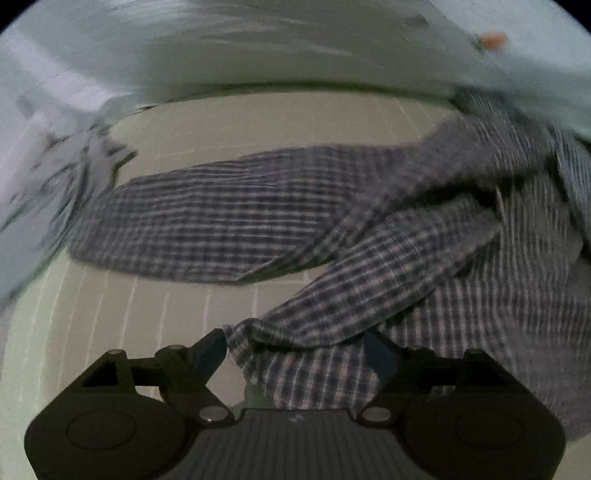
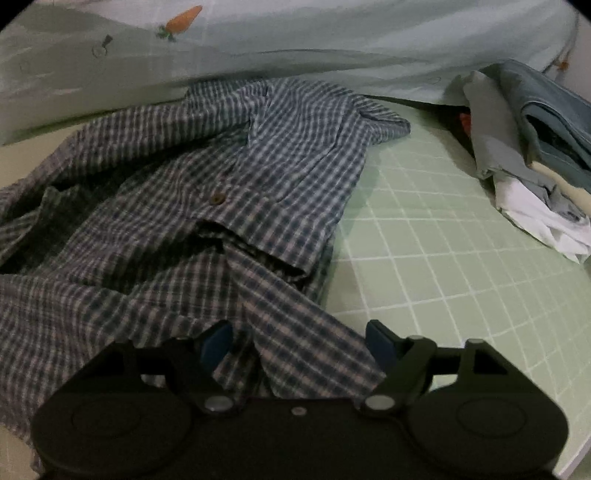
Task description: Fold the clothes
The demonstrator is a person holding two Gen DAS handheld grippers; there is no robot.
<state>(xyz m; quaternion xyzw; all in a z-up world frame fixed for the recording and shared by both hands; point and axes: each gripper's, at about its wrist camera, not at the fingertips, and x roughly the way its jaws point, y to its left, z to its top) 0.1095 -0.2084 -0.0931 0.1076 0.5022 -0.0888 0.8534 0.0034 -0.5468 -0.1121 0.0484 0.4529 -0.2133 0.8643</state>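
Observation:
A blue and white checked shirt lies crumpled on a pale green gridded mat. In the left wrist view my left gripper stands wide open with a fold of the shirt's edge lying between its blue-padded fingers. The view is blurred. In the right wrist view the same shirt shows its button placket and collar, and my right gripper is wide open with shirt fabric lying between its fingers.
A light blue sheet with a carrot print bunches along the far side of the mat. A pile of folded clothes, grey, blue and white, sits at the mat's far right.

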